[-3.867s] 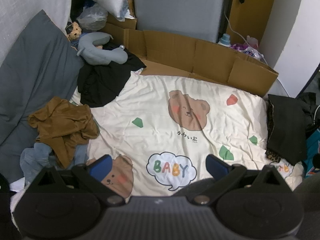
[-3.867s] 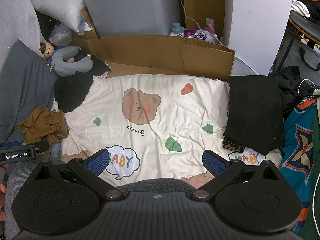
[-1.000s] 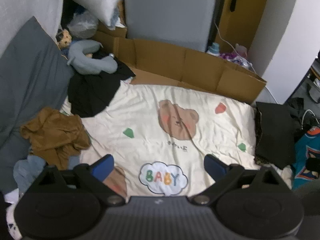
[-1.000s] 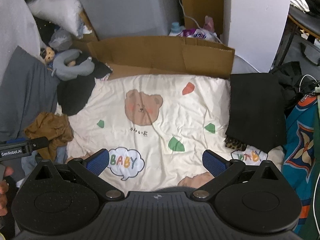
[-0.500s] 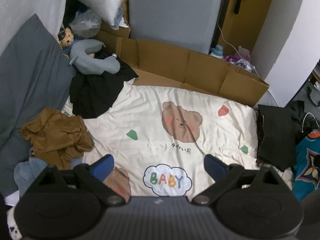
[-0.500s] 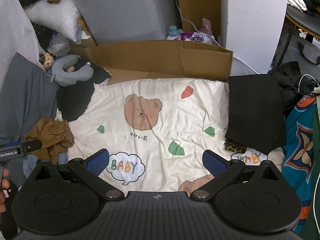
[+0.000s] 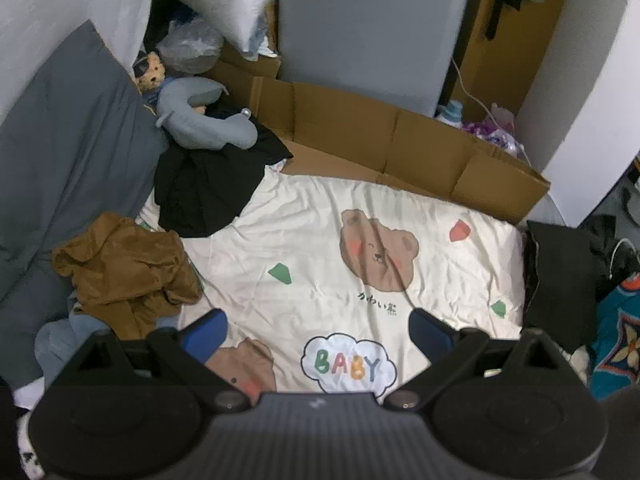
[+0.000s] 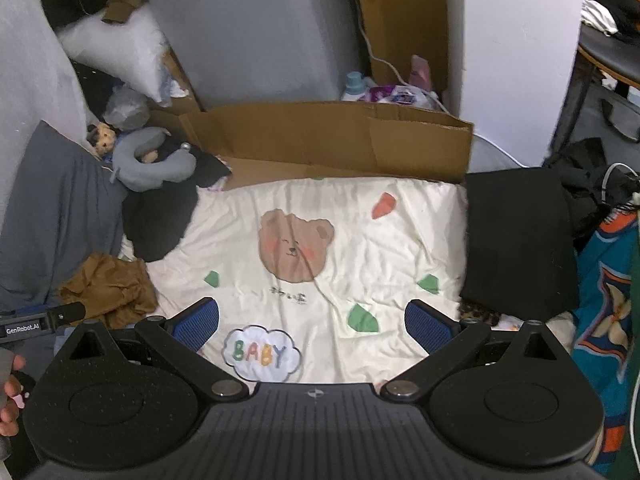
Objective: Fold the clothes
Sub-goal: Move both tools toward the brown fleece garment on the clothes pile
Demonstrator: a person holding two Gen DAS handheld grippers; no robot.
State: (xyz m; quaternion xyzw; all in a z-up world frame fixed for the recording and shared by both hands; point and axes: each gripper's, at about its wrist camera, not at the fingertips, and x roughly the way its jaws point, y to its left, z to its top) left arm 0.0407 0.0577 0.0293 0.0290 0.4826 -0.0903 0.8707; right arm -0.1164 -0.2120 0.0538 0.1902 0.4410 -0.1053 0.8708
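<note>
A crumpled brown garment (image 7: 124, 272) lies at the left edge of the cream bear-print blanket (image 7: 320, 240), over a blue-grey garment (image 7: 56, 340). A loose black garment (image 7: 208, 184) lies behind it. A folded black garment (image 7: 560, 272) rests at the blanket's right edge; it also shows in the right wrist view (image 8: 520, 236). The brown garment (image 8: 108, 288) and blanket (image 8: 360, 232) show there too. My left gripper (image 7: 318, 330) is open and empty above the blanket's near edge. My right gripper (image 8: 312, 320) is open and empty, held high over the blanket.
A flattened cardboard sheet (image 7: 400, 148) stands along the blanket's far edge. A grey neck pillow (image 7: 200, 120), a small plush toy (image 7: 150, 70) and a grey cushion (image 7: 60, 152) sit at the left. A teal patterned cloth (image 8: 604, 312) lies at the right.
Both grippers have drifted slightly over the blanket, and the right wrist view now sits higher and shows more of the room. Both stay open and empty. No garment has moved.
</note>
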